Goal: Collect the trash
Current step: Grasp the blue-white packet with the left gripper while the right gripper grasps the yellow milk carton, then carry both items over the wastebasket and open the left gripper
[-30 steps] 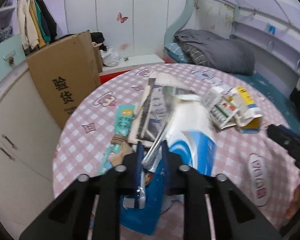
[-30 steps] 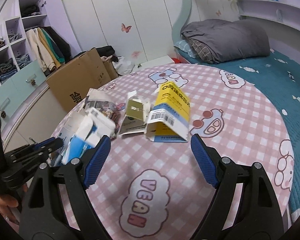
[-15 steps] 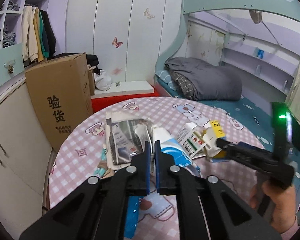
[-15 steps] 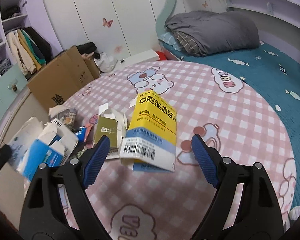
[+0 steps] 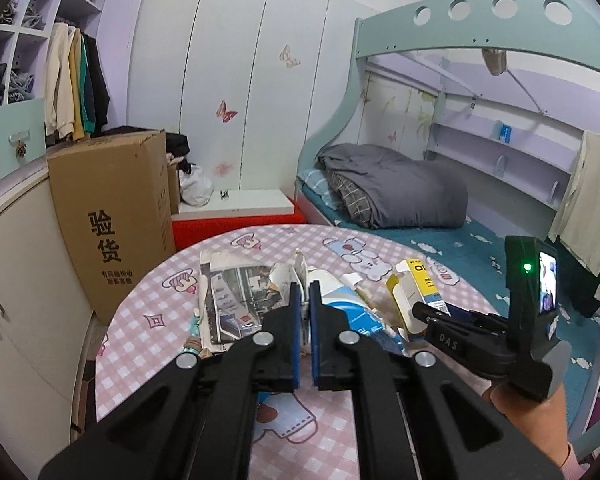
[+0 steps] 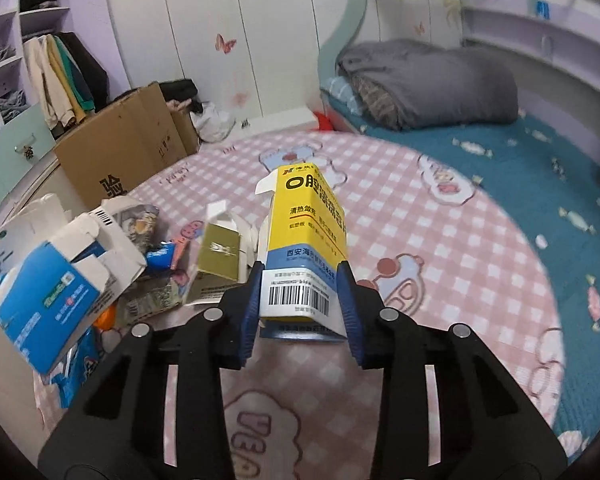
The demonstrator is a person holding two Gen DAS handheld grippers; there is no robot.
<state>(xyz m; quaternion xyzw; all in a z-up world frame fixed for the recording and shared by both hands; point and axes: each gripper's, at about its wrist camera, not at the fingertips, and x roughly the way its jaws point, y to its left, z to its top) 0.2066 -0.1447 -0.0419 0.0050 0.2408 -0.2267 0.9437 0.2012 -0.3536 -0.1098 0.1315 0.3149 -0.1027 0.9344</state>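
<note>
Over the pink checked table [image 6: 440, 240], right tongs [image 6: 300, 280] have just closed onto the yellow box [image 6: 308, 232]; left tongs [image 5: 305, 300] together, seemingly empty.

The round table [image 6: 440, 240] is the landmark. On its left part lies a heap of trash: a flattened carton [image 6: 44, 292] at the near left edge, a small open box [image 6: 220, 252] to its right, and a tall medicine box [image 6: 308, 236] right of that, nearest the table's middle. A newspaper [image 5: 236, 300] lies in the heap's far part. Behind the table to the left stands a cardboard box [image 5: 112, 216]; behind it to the right lies a bed [image 5: 400, 200].
</note>
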